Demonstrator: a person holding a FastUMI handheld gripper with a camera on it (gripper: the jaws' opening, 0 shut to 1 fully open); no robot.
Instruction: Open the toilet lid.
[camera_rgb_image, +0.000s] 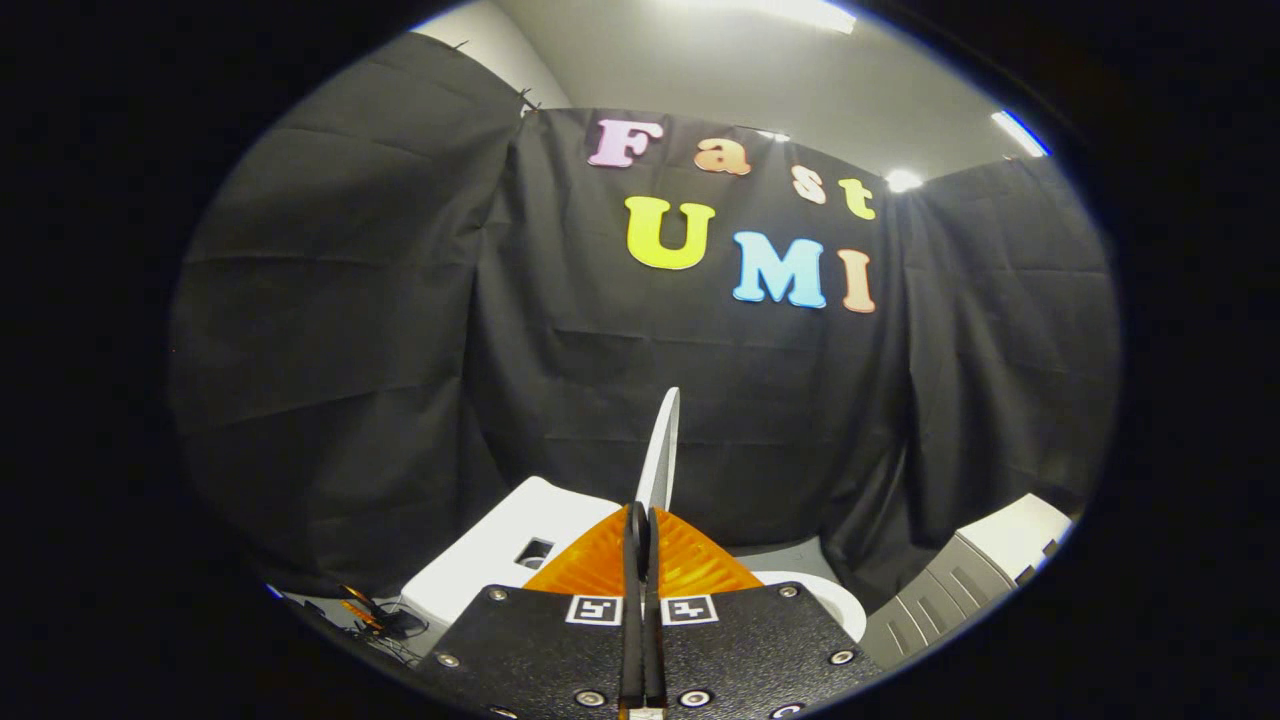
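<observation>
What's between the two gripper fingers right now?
The toilet lid, raised edge-on, sits pinched between the gripper fingers in the gripper view.

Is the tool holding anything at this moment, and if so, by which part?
Yes. The tool is shut on the toilet lid, pinching its thin free edge between both fingers. The lid stands raised, edge-on just ahead of them, above the toilet bowl.

Dim booth — ceiling lights (1020, 132) glare overhead; sharp centre, fisheye bending at the edges.

A staged booth: black cloth walls (400, 330) hung around a white toilet (500, 560) under office ceiling lights (1020, 132).
</observation>
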